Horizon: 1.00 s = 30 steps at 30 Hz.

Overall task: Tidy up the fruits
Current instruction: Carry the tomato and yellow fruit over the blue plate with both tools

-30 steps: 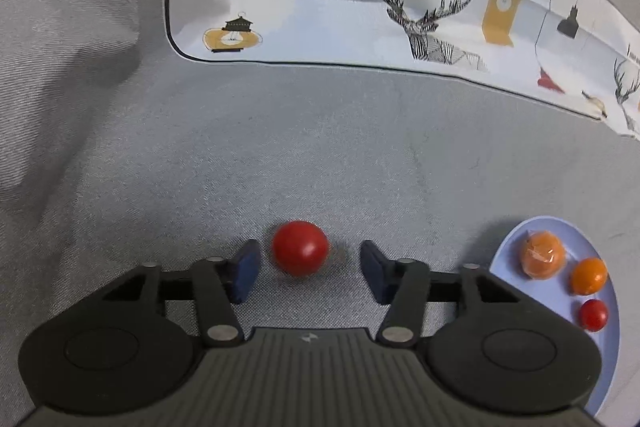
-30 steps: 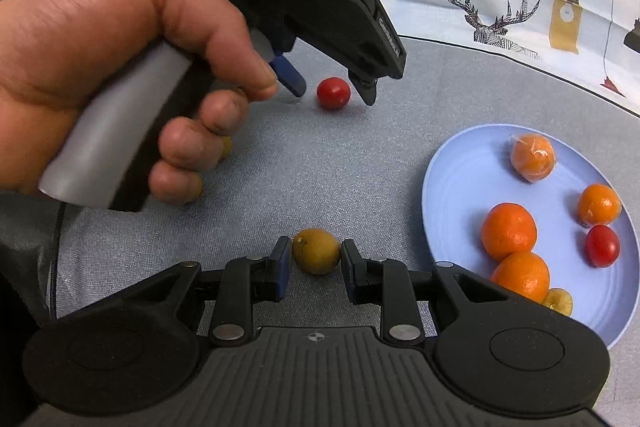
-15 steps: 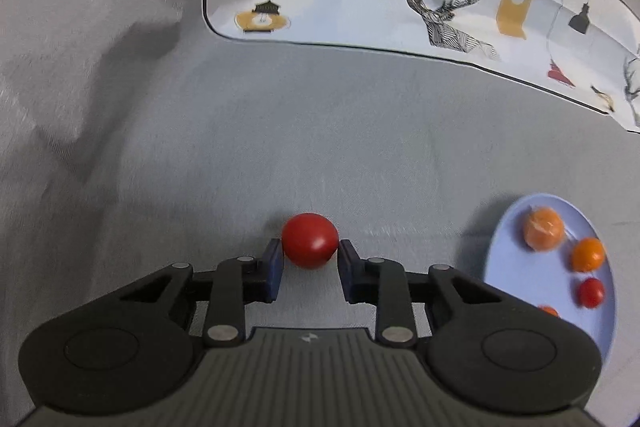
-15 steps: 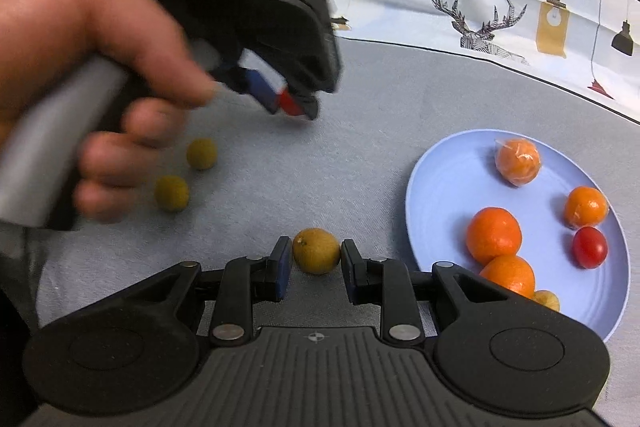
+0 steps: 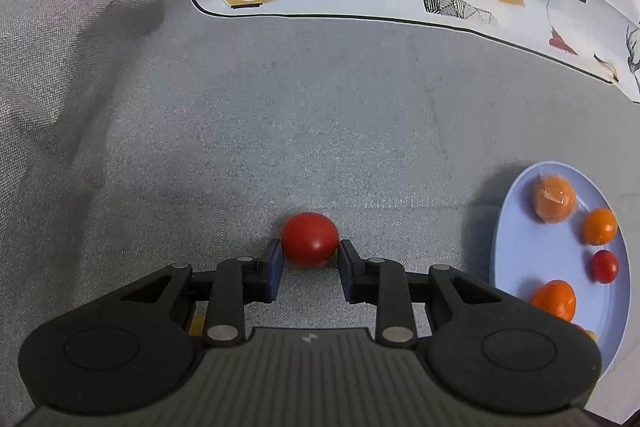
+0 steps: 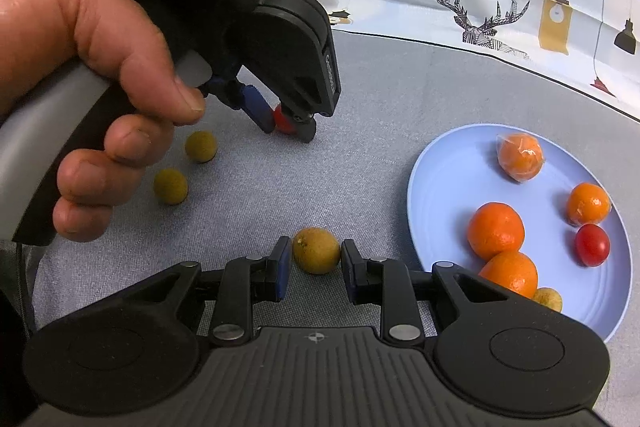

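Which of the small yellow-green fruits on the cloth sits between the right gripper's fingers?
The larger, smoother one nearest the blue plate; the two fuzzy ones lie loose farther left.

From the left wrist we look steeply down, close over the grey cloth [image 5: 320, 115], left of the blue plate [image 5: 520, 247], from the right wrist we look slanting down beside it, both sharing plate [image 6: 440, 187] and deer-print cloth [image 6: 480, 7].

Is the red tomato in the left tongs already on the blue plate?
No, the red tomato sits between the left tongs on grey cloth, apart from the blue plate.
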{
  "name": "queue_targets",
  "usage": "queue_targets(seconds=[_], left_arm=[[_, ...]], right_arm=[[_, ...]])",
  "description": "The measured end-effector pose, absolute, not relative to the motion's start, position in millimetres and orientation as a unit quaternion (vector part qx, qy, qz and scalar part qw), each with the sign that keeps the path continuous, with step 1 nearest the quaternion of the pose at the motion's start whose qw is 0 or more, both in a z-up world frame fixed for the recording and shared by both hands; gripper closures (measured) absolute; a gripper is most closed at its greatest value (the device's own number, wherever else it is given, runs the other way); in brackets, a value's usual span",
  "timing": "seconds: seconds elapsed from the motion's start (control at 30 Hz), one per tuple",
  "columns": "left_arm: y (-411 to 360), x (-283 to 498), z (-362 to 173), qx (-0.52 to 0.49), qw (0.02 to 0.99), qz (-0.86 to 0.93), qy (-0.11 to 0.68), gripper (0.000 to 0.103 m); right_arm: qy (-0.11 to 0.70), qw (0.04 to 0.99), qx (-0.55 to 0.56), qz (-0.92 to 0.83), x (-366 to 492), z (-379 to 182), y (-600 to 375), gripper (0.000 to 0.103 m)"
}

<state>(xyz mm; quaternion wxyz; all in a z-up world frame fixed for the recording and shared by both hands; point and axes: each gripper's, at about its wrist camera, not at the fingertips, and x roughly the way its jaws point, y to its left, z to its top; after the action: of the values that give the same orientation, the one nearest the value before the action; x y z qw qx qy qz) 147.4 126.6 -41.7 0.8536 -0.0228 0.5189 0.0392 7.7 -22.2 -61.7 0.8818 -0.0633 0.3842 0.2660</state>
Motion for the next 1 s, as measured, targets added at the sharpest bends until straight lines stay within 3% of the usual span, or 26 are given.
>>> queue_targets(seconds=[0.73, 1.0], left_arm=[[113, 54, 41, -0.034, 0.932, 0.020, 0.360, 0.071], [106, 68, 30, -0.034, 0.925, 0.008, 0.378, 0.071]], right_arm=[[0.311, 0.917, -0.040, 0.246, -6, -20, -54, 0.075], [0.301, 0.926, -0.021, 0.226, 2, -14, -74, 0.075]])
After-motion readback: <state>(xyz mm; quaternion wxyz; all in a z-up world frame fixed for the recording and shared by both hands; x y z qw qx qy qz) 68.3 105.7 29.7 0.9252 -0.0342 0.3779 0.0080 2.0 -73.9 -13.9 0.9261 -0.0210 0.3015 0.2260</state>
